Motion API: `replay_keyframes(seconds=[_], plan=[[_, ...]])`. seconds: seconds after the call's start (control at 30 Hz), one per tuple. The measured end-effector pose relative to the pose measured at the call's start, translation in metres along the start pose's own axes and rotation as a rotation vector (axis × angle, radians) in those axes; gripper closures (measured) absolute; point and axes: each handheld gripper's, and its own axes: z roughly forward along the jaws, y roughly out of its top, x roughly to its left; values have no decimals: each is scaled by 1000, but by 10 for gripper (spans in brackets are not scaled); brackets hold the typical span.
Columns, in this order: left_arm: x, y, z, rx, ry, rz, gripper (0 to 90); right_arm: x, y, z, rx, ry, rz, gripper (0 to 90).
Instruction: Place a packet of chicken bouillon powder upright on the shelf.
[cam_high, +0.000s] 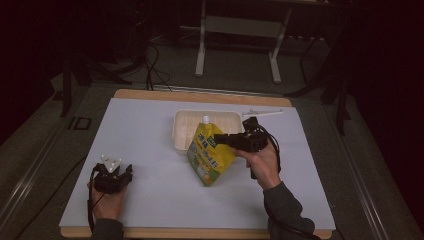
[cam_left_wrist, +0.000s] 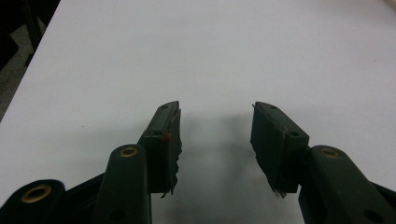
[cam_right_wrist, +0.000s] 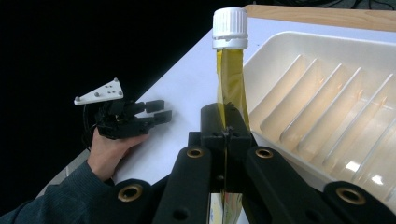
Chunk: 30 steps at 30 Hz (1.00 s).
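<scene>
A yellow spouted pouch (cam_high: 210, 152) with a white screw cap (cam_right_wrist: 229, 27) hangs upright beside the cream tray (cam_high: 182, 125). My right gripper (cam_high: 218, 140) is shut on the pouch's upper edge just below the spout, and the right gripper view shows its jaws (cam_right_wrist: 225, 135) pinching the yellow film. The pouch's lower corner reaches the white table sheet. My left gripper (cam_high: 111, 176) rests near the front left of the sheet, held in a hand. Its jaws (cam_left_wrist: 215, 140) stand open over bare white sheet with nothing between them.
The ribbed cream tray (cam_right_wrist: 327, 107) lies empty to the right of the pouch in the right gripper view. A thin white stick (cam_high: 262, 113) lies beyond the tray. The wooden table edge (cam_high: 200, 95) borders the white sheet (cam_high: 150, 150); a metal stand (cam_high: 240, 30) is on the floor behind.
</scene>
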Motion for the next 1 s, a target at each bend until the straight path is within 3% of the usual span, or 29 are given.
replay_keyframes(seconds=[1.0], plan=[[-1,0,0,-8,-4,1,522,2,17,-16,-92,-38,8,900]])
